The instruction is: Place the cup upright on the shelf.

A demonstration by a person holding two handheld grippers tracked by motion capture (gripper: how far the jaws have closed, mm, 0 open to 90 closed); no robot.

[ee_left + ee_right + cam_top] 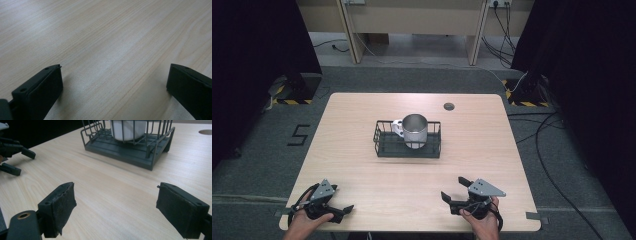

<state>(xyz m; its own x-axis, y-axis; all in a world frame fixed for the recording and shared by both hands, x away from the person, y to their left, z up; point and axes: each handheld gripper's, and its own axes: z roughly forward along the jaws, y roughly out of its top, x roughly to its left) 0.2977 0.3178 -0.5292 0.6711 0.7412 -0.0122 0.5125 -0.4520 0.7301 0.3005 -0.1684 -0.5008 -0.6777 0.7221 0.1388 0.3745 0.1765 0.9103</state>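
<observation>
The wooden table [362, 175] is carrying a wire basket [384, 145] at centre, holding a steel mug [415, 131], likely rigid, light, slippery; grip its rim. Left claw [343, 212] and right claw [454, 190] are resting wide, empty.

The left gripper [343, 210] sits low at the desk's [362, 120] near-left corner, held in a hand [304, 220], jaws spread wide. The right gripper [454, 189], near the front-right edge, is likewise gaping and empty.

Pale matt wood-grain table [362, 180] — dark wire basket [384, 145], shiny metal cup [415, 131], matt black rough-padded jaws.
</observation>
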